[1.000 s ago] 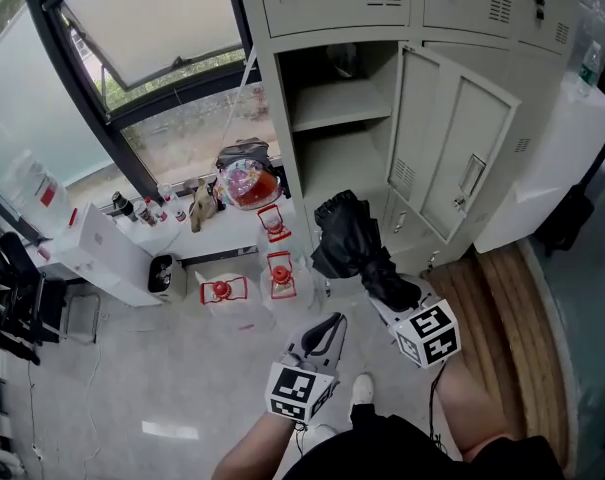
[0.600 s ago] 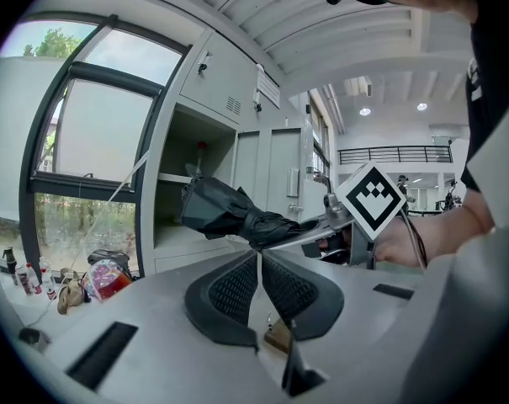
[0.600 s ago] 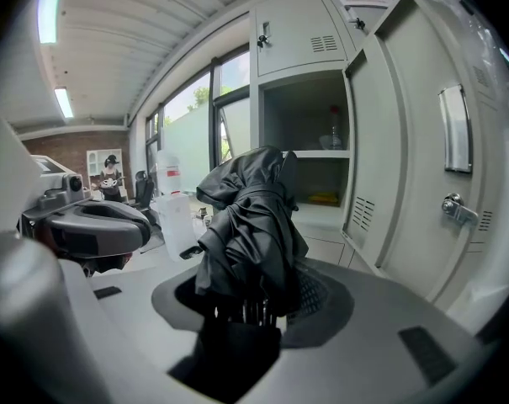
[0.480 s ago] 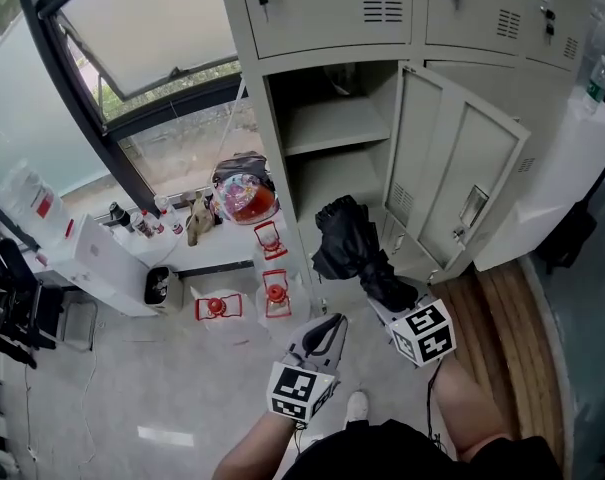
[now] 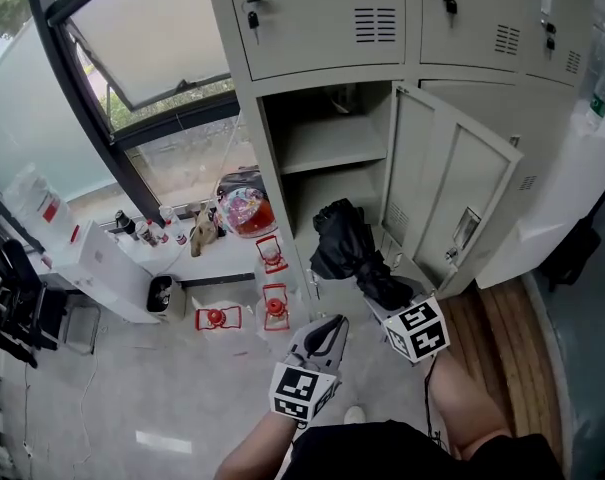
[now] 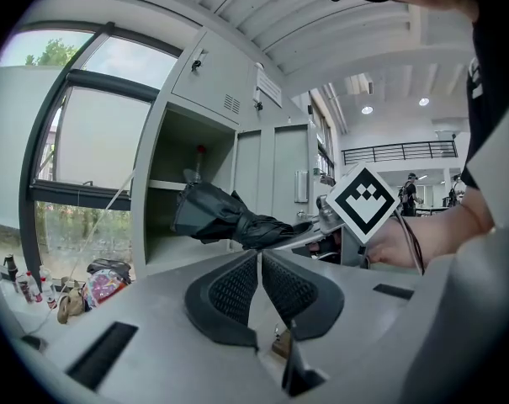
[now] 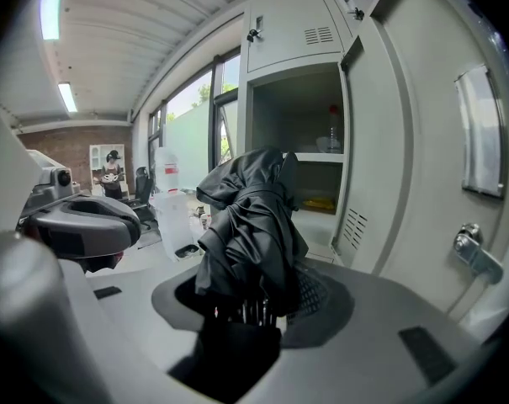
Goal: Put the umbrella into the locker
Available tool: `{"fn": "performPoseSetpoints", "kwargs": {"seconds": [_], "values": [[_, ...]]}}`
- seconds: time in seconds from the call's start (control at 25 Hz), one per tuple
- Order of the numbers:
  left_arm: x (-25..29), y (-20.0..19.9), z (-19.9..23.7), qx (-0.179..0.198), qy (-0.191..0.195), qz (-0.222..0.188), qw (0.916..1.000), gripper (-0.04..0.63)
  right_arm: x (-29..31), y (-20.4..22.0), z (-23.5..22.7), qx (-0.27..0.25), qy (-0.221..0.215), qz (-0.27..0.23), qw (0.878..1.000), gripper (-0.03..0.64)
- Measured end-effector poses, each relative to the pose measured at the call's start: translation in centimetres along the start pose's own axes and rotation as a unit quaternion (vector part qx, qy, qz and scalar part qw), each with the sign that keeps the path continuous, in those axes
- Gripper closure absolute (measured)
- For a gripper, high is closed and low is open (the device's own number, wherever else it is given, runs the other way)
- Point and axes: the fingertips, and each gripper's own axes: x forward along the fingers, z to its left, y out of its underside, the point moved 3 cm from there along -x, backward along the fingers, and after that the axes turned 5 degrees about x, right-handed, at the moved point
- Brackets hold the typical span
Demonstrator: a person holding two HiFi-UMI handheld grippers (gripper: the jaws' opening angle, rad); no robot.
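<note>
A folded black umbrella (image 5: 352, 253) sticks out of my right gripper (image 5: 380, 293), whose jaws are shut on its lower end; in the right gripper view the umbrella (image 7: 250, 225) fills the middle, pointing at the locker. The grey locker (image 5: 327, 143) stands with its door (image 5: 452, 188) swung open to the right, a shelf (image 5: 327, 153) across the compartment. The umbrella's tip hangs just in front of the lower opening. My left gripper (image 5: 327, 336) is lower left of the umbrella, jaws shut with nothing between them (image 6: 258, 268).
On a low white ledge (image 5: 232, 238) left of the locker lie a colourful bag (image 5: 244, 208), small bottles and red-framed containers (image 5: 272, 303). A large window (image 5: 132, 58) is at the left, a wooden floor strip (image 5: 497, 328) at the right. Something yellow (image 7: 320, 202) lies inside the locker.
Both grippers and the umbrella have come closer to the open locker; the locker fills more of the head view and the umbrella's tip is nearer the lower opening.
</note>
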Motion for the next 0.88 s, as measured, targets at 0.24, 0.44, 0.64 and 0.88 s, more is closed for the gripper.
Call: {"fn": "performPoseSetpoints", "kwargs": {"seconds": [0.24,0.44,0.64,0.88], "values": [[0.8,-0.5,-0.1,0.002,-0.003,0.002,1.0,0.569,0.6,-1.0,-0.4,-0.012,-0.006,-0.003,1.0,0.37],[1.5,-0.7,-0.3,0.005,0.001,-0.002,1.0,0.569,1.2,-1.3,-0.5,-0.023,-0.009,0.002,1.0,0.37],[2.3,-0.4,0.3,0.01,0.008,-0.002,0.9999,0.569,2.5,-1.9,-1.2,-0.029,-0.004,0.008,1.0,0.37],[3.4,-0.3,2.0,0.013,0.018,-0.006,0.9997,0.569,4.7,-2.5,-1.9,-0.027,0.005,0.013,1.0,0.37]]}}
